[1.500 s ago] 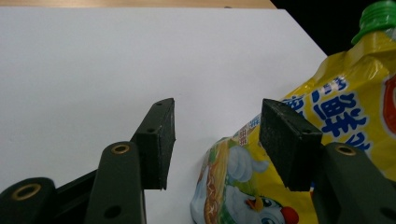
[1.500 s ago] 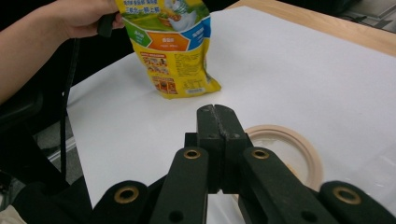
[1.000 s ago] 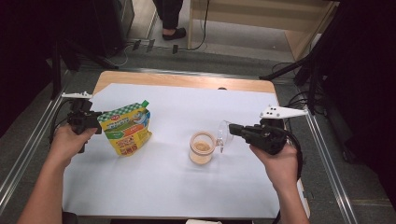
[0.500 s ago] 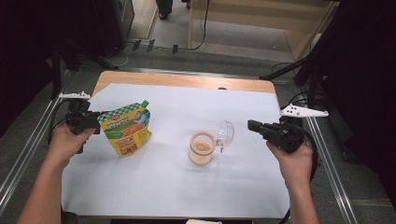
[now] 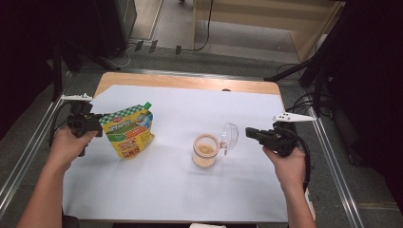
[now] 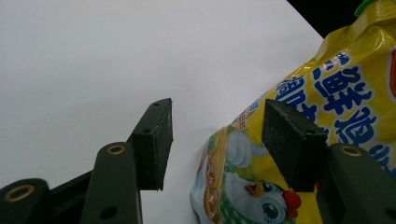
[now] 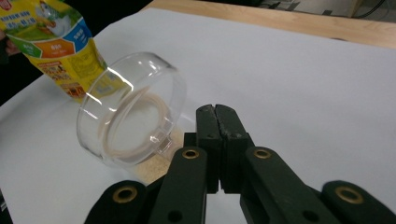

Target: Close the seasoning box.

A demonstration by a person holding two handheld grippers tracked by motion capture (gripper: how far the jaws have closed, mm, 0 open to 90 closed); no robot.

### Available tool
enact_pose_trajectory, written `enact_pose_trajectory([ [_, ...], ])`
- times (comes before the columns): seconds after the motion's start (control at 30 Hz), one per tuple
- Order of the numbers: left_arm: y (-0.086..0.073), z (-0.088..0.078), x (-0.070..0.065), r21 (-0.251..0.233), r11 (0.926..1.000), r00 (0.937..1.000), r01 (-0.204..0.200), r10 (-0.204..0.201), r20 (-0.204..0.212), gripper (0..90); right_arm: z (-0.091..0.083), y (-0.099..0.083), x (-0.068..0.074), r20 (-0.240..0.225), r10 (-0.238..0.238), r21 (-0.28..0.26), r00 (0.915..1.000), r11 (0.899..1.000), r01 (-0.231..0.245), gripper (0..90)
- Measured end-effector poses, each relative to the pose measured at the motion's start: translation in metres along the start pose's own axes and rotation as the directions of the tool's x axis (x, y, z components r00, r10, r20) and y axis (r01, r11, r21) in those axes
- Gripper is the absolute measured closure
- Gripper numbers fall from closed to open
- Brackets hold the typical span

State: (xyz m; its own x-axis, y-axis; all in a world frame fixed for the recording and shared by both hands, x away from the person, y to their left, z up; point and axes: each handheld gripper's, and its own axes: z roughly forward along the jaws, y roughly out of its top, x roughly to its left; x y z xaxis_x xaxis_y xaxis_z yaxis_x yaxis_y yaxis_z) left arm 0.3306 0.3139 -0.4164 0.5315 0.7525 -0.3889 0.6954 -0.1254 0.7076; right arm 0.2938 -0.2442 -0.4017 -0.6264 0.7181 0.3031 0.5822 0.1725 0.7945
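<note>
While both hands hold level at the table's sides, the scene reads as follows, with the jar as landmark
Table (image 5: 190, 81): wooden top under a white sheet (image 5: 180, 190) that bears everything
Pouch (image 5: 128, 130): yellow bag left of the jar and well apart from it, green checked band and a green tab at its top, a cartoon chicken and blue characters on its face; long axis leans, the top tipped away toward the far left, the bottom resting on the sheet nearer the jar
Jar (image 5: 205, 151): small clear tub, upright, mouth facing up, tan granules inside
Lid (image 5: 229, 136): clear round cap hinged at the jar's right rim, swung open and standing on edge, its hollow turned toward the jar
Left gripper (image 5: 97, 124): at the pouch's left edge, far left of the jar, its black jaws spread apart with the pouch's edge between them; whether the pads press it cannot be told
Right gripper (image 5: 249, 132): just right of the lid, pointing at it, jaws pressed together on nothing
</note>
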Motion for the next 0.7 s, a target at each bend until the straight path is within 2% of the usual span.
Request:
enact_pose_trajectory([
  [0.3,0.000,0.001,-0.001,0.003,1.0000,1.0000,-0.005,0.005,-0.002,44.0,0.024,-0.004,0.009,-0.023,-0.018,0.042,0.9996,0.999,0.019,89.9],
  [0.7,0.000,-0.002,0.001,-0.008,1.0000,1.0000,0.004,-0.004,-0.003,43.7,0.032,-0.005,0.015,-0.043,-0.030,0.046,0.9986,0.998,0.032,89.5],
])
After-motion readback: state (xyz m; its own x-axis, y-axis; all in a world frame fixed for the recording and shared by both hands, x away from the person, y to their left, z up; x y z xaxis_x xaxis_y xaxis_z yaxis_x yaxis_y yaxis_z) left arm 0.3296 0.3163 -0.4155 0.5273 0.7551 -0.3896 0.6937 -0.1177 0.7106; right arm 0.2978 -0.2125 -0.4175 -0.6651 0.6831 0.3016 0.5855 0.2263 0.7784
